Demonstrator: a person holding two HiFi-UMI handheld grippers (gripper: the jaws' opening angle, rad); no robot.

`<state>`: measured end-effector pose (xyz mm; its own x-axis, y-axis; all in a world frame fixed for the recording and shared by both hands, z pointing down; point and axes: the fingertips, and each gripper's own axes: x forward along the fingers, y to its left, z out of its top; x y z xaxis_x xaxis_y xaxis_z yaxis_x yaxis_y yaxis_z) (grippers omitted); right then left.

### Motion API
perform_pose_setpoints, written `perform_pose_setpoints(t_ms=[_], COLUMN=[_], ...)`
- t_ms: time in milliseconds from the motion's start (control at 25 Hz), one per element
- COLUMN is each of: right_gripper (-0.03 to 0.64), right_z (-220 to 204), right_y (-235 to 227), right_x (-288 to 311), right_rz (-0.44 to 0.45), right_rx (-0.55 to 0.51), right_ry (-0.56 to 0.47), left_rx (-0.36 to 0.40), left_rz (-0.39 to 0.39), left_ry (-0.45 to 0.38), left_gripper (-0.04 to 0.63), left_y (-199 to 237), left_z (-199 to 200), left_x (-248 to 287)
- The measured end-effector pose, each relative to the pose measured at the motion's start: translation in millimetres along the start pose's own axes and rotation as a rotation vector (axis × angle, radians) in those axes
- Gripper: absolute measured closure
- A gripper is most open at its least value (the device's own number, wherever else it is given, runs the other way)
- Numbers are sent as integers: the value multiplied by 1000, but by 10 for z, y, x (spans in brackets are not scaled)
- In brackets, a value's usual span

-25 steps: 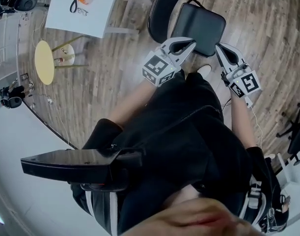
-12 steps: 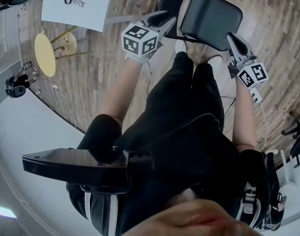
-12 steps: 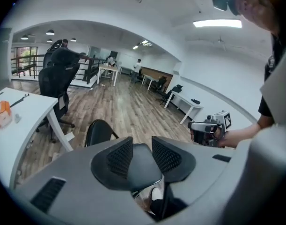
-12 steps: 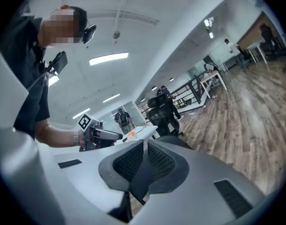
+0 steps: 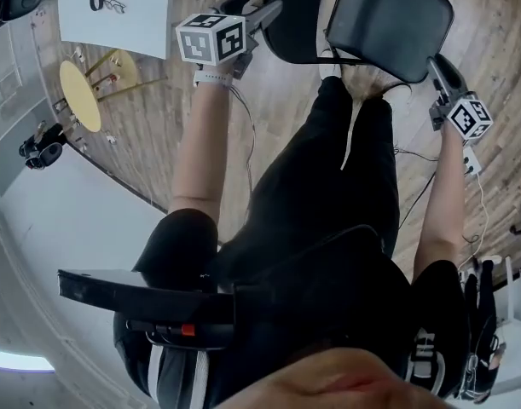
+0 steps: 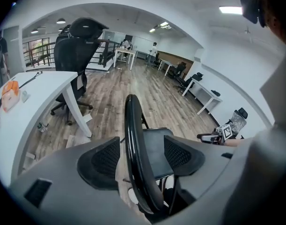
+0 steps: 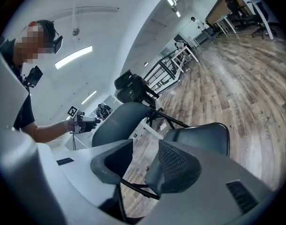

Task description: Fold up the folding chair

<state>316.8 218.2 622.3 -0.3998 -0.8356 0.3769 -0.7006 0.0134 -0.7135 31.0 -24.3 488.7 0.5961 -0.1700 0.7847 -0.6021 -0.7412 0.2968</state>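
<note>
The black folding chair stands open in front of my legs, its seat (image 5: 388, 20) to the right of its rounded backrest (image 5: 294, 11). My left gripper (image 5: 260, 5) reaches the backrest from the left. Its jaws are opening wide, with the backrest's edge (image 6: 133, 139) between them and neither pad pressing on it. My right gripper (image 5: 441, 66) sits by the seat's right edge. Its jaws are opening too, and a thin black frame tube (image 7: 133, 190) runs just below the gap. The seat (image 7: 199, 134) and backrest (image 7: 117, 121) lie beyond the right gripper (image 7: 145, 161).
A white desk (image 5: 115, 7) with glasses and an orange object stands at the upper left, beside a yellow round stool (image 5: 77, 96). A black office chair (image 6: 77, 41) is behind the desk (image 6: 30, 107). A white cable (image 5: 477, 186) hangs from the right hand over wooden floor.
Both grippers have moved away from my body towards the chair. The left one swung from the seat's front to the backrest's left edge, and both sets of jaws have come apart.
</note>
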Motion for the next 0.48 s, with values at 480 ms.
perform_pose_setpoints(t_ms=[480], right_gripper=[341], right_z=[-937], right_y=[-1544], right_x=[-116], right_rz=[-113], right_rx=[136], right_ry=[28], left_rx=[46], left_rz=[-71], left_ry=[171], left_gripper=[316], left_y=[211], left_z=[-215], left_x=[532])
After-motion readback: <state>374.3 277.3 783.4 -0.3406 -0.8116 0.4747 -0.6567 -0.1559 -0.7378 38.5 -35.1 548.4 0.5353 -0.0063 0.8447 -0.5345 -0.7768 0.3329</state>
